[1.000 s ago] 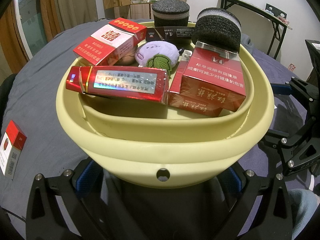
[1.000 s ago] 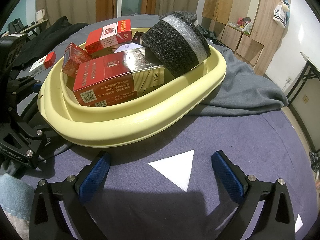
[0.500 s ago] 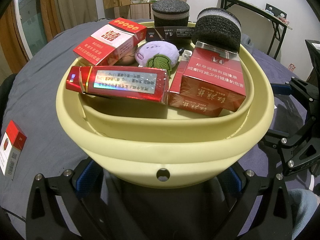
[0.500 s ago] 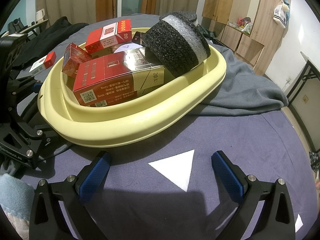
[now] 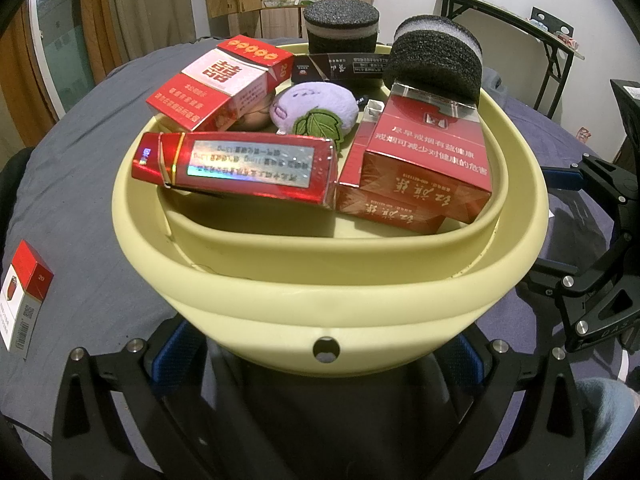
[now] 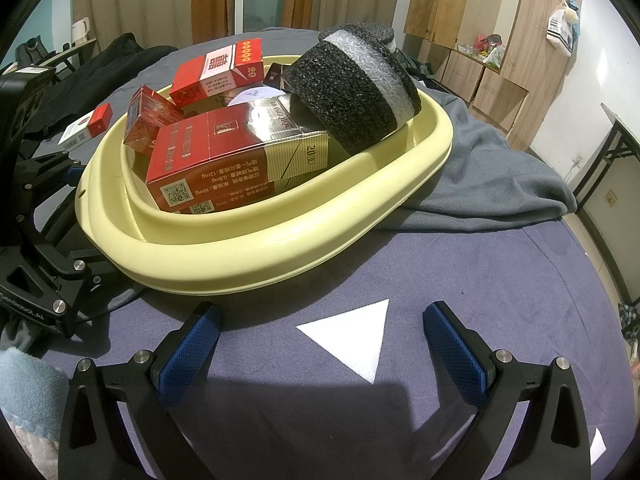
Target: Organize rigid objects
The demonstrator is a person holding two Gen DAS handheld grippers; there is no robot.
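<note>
On the far left of the left wrist view, a lone pack (image 5: pixel 25 295) lies flat on the grey cloth (image 5: pixel 80 184), well apart from the basin (image 5: pixel 328 304). The left gripper (image 5: pixel 320 354) sits low against the basin's near wall, its jaws spread wide to either side of the small hole there; its blue pads (image 5: pixel 176 350) are tucked under the curve of the rim, and whether they touch the wall cannot be told.

Inside the basin, from left to right: a red-and-white pack (image 5: pixel 218 82) tilted against the back left rim, a shiny red box (image 5: pixel 240 168) lying lengthwise across the front, a purple plush (image 5: pixel 316 108) with a green leaf behind it, a dark flat box (image 5: pixel 340 68) at the back, and two dark red cartons (image 5: pixel 420 164) stacked at the right. A black foam disc (image 5: pixel 436 62) leans on the upper carton and the right rim. A second foam disc (image 5: pixel 340 28) stands upright at the far edge; whether it is inside the basin or just beyond it cannot be told.

In the right wrist view, the left gripper's black frame shows at the left edge beside the basin. The right gripper (image 6: pixel 322 340) hovers over the cloth near the basin, jaws wide apart and holding nothing, with a white paper triangle (image 6: pixel 352 336) lying between its fingers (image 6: pixel 192 344).
</note>
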